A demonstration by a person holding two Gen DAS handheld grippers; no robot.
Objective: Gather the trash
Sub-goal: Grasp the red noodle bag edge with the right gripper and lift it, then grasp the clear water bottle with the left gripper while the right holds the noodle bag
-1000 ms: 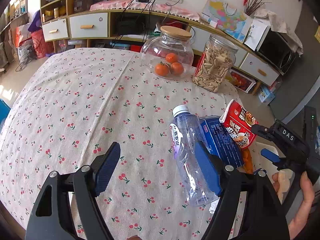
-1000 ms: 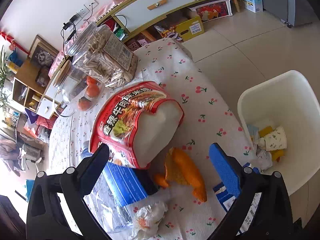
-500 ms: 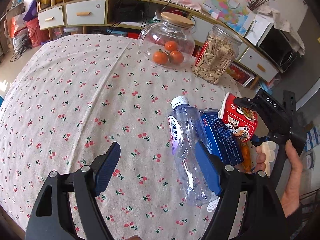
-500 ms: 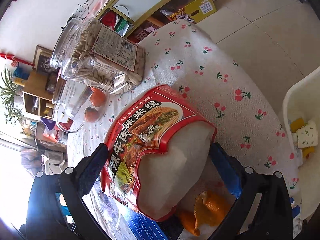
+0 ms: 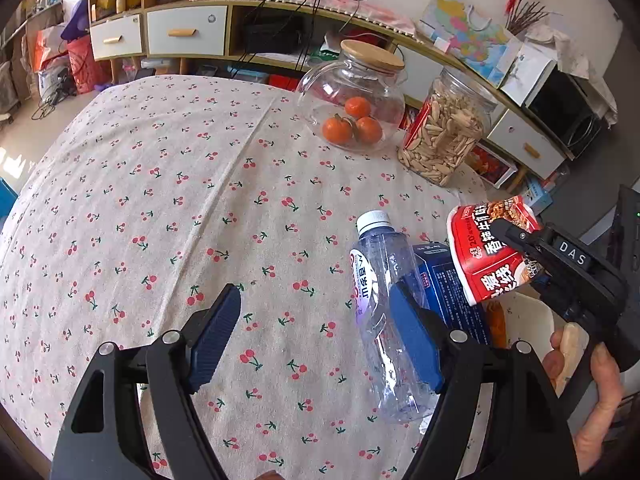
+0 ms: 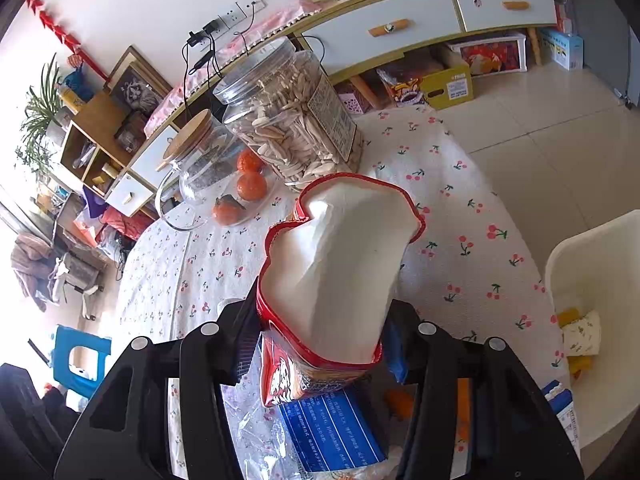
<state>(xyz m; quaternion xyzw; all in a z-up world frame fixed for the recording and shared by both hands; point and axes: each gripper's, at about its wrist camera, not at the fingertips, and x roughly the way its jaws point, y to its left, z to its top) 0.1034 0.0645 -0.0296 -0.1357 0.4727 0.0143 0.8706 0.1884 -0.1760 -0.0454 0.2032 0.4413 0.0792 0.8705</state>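
Beside the white bin [image 6: 596, 264], your right gripper [image 6: 320, 344] closes on the crushed noodle cup [image 6: 336, 264] for disposal; your left gripper [image 5: 316, 336] hangs unclenched, empty.

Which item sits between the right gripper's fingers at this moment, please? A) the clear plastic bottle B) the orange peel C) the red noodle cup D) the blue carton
C: the red noodle cup sits squashed between the closing jaws of the right gripper, off the table.

Three oranges [image 5: 352, 123], two jars [image 5: 442, 132]
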